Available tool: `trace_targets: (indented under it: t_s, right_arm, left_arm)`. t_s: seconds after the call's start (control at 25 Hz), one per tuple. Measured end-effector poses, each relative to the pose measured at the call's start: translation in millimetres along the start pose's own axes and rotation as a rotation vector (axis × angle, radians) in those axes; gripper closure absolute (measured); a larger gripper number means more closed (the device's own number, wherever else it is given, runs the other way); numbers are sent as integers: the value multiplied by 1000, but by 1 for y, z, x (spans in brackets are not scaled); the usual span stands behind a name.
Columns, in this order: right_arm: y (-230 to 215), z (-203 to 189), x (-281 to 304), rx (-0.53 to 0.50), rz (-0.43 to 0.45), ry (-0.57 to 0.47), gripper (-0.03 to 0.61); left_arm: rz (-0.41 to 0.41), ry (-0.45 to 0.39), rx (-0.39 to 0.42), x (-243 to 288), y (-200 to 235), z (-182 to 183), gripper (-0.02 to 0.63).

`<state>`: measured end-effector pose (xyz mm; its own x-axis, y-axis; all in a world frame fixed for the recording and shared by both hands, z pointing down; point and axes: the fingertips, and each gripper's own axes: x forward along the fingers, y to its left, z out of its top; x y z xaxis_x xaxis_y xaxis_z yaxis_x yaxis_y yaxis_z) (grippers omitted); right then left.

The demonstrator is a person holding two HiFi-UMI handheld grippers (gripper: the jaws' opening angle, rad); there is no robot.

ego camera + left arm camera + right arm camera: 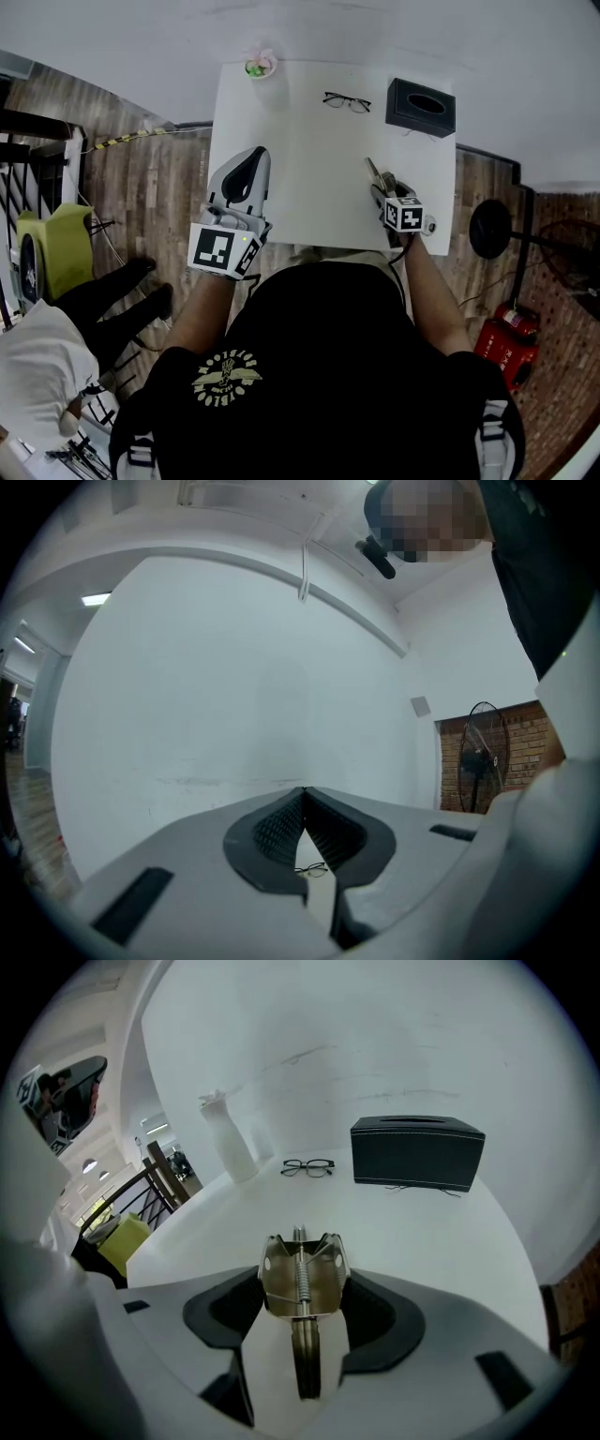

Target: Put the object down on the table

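Note:
A small metal spring tool (302,1279) lies on the white table (309,159), its flat head pointing away and its narrow handle running back between the jaws of my right gripper (302,1290). Those jaws stand wide, with bare table showing on both sides of the handle. In the head view the metal tool (375,173) pokes out ahead of the right gripper (384,192) near the table's right side. My left gripper (246,167) rests at the table's left edge. Its tips meet in the left gripper view (305,791), with nothing held.
At the back of the table are black-framed glasses (347,101), a black tissue box (420,106) and a small flower pot (260,66). A fan (489,228) stands on the floor to the right. A person's legs (112,300) are on the left.

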<state>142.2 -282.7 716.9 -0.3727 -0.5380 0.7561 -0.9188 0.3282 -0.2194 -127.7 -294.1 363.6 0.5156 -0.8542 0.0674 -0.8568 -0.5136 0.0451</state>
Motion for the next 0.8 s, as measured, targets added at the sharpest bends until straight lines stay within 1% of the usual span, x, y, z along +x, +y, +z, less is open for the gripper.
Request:
trace_targets:
  t_s: [0.2,0.32,0.52,0.68,0.76,0.8]
  right_arm:
    - [-12,2,-14,9,-42,-10,321]
    - [-19,4,-25,28,-68,-34,321]
    - [-22,13,-37,-20,-110,-72,326]
    - [-16,30,-52,-54,-136,-143,438]
    - [-12,38,-61,-82,-165,-170,490]
    - [-11,42,-65,-97,-188,-178,534]
  left_arm:
    - [-20,-12,-8,-1,-3,3,607]
    - [-31,-21,-10,0,-4,6,607]
    - [-50,-35,-13,4,-6,8,607]
    - [-61,-48,-17,5,-6,11,607]
    - [-64,-53,-20,4,-6,13,606]
    - [-65,-56,-22,3,-6,13,607]
